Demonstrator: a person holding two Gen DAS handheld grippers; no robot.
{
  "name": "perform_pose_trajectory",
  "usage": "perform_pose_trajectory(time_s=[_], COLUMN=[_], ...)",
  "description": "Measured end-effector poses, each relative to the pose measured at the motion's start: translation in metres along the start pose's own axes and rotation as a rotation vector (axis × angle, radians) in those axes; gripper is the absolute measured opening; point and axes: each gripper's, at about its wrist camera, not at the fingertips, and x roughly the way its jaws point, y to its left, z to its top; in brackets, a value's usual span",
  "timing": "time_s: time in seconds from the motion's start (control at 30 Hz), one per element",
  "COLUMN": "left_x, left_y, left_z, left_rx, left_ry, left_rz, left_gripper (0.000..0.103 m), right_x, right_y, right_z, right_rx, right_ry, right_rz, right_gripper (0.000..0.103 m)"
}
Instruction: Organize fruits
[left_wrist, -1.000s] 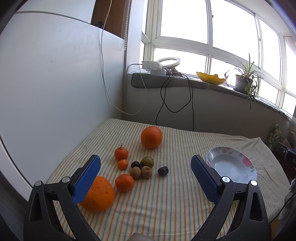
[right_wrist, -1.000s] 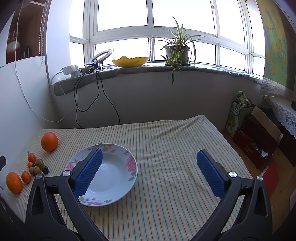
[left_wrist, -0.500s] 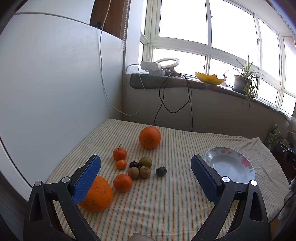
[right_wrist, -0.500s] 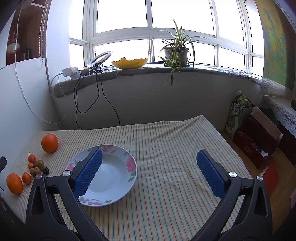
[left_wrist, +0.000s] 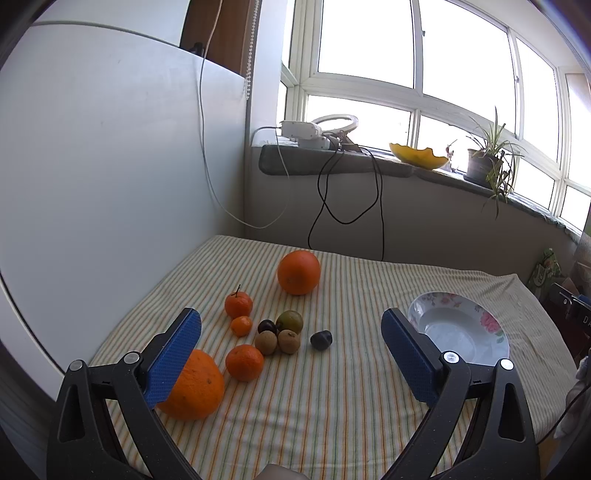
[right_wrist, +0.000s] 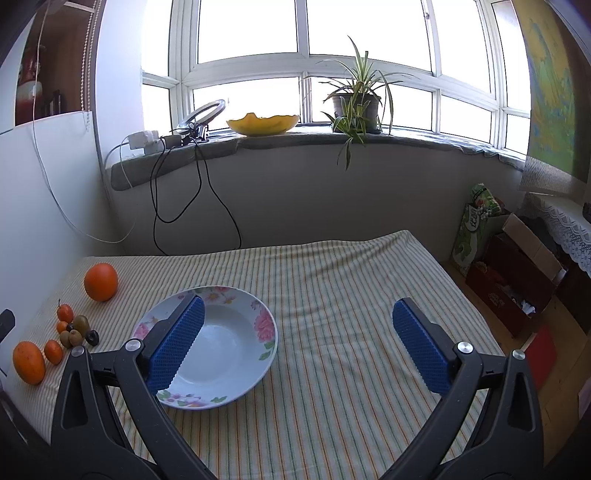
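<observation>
Orange fruits (left_wrist: 243, 362) strewn unaligned; both tongs (left_wrist: 291, 347) gaping.

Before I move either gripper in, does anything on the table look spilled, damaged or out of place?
Nothing stands out. The fruits sit loose but intact on the striped cloth, and the floral plate lies upright and empty.

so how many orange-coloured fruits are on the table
5: big orange at the back, stemmed mandarin, tiny one below it, medium one, large orange behind the left finger. None seem hidden.

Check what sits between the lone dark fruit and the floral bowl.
Nothing: only bare striped tablecloth between dark fruit and floral bowl, per the left wrist view.
</observation>
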Motion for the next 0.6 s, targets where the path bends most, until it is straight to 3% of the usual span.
perform_pose_trajectory(time_s=[0.6], left_x=[0.0016], left_y=[-0.0001], left_z=[-0.0014], left_rx=[-0.006], left_ry=[0.011], left_rz=[-0.01], left_gripper=[0.098], right_x=[0.0016], right_y=[0.002], right_z=[-0.0002], right_rx=[-0.005], right_ry=[0.007], right_rz=[0.009], right_gripper=[0.103])
